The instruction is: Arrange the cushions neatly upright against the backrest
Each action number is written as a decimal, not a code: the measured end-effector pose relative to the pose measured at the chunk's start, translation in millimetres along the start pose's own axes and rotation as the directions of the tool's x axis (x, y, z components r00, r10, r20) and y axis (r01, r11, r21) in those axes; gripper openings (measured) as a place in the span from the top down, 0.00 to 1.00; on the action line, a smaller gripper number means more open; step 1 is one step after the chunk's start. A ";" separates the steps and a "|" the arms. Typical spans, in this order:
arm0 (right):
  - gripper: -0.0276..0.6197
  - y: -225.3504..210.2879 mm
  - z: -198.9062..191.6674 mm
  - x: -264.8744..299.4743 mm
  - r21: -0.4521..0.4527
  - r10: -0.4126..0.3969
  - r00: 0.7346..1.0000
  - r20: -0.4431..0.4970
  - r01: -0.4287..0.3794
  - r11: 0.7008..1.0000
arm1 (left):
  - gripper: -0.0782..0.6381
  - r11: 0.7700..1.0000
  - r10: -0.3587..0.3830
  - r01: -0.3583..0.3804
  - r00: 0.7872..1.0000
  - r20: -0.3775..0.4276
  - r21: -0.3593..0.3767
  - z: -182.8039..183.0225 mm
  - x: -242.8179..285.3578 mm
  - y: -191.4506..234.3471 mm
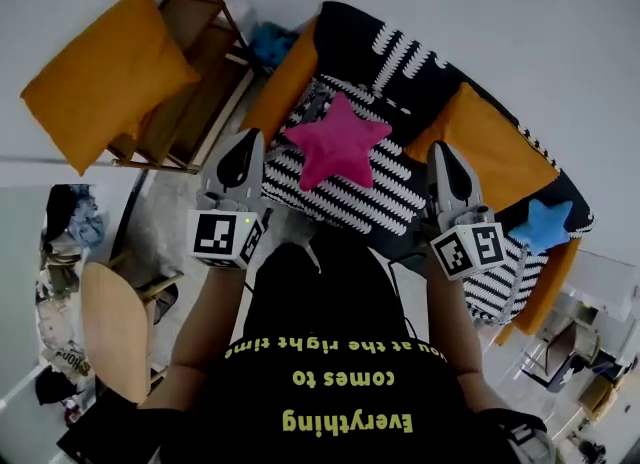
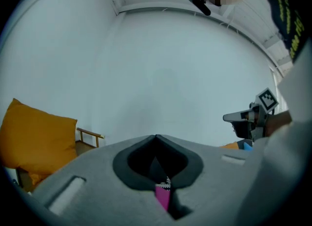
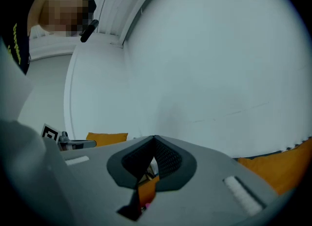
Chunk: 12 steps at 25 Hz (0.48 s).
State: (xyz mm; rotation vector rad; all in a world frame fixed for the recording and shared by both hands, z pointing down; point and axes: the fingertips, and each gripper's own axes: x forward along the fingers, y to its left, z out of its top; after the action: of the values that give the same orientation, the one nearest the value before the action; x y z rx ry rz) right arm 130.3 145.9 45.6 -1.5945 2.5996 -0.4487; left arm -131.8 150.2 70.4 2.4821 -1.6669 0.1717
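A pink star cushion (image 1: 335,147) lies flat on the black-and-white striped sofa seat (image 1: 395,192). A black-and-white patterned cushion (image 1: 400,57) leans at the backrest. An orange cushion (image 1: 485,142) lies to its right and another orange cushion (image 1: 285,77) to its left. A blue star cushion (image 1: 545,222) rests at the sofa's right end. My left gripper (image 1: 248,147) hovers shut and empty just left of the pink star. My right gripper (image 1: 440,157) is shut and empty at the star's right. Both gripper views look over closed jaws at the white wall.
A wooden chair (image 1: 200,82) with a big orange cushion (image 1: 105,72) stands left of the sofa; it also shows as the orange cushion (image 2: 34,132) in the left gripper view. A round wooden stool (image 1: 115,322) and clutter sit at the lower left.
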 end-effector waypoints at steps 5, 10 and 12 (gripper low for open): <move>0.94 -26.2 -8.2 49.0 0.017 0.074 0.996 -0.052 -0.073 0.997 | 0.89 0.998 0.050 -0.052 0.998 -0.035 -0.037 -11.9 42.2 9.0; 0.94 -44.2 -30.2 79.0 0.064 0.076 0.992 -0.104 -0.070 0.996 | 0.89 0.999 0.025 -0.030 0.995 -0.101 -0.042 -32.4 78.8 12.3; 0.94 -50.4 -38.9 91.9 0.075 0.069 0.990 -0.126 -0.060 0.995 | 0.89 0.998 0.000 -0.008 0.991 -0.134 -0.059 -43.6 94.7 14.0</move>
State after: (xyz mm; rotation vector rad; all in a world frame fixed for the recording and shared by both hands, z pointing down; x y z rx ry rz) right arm 123.4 52.0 106.0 -1.5020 2.6854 -0.6515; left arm -109.6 66.9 130.7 2.3683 -1.5994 0.2790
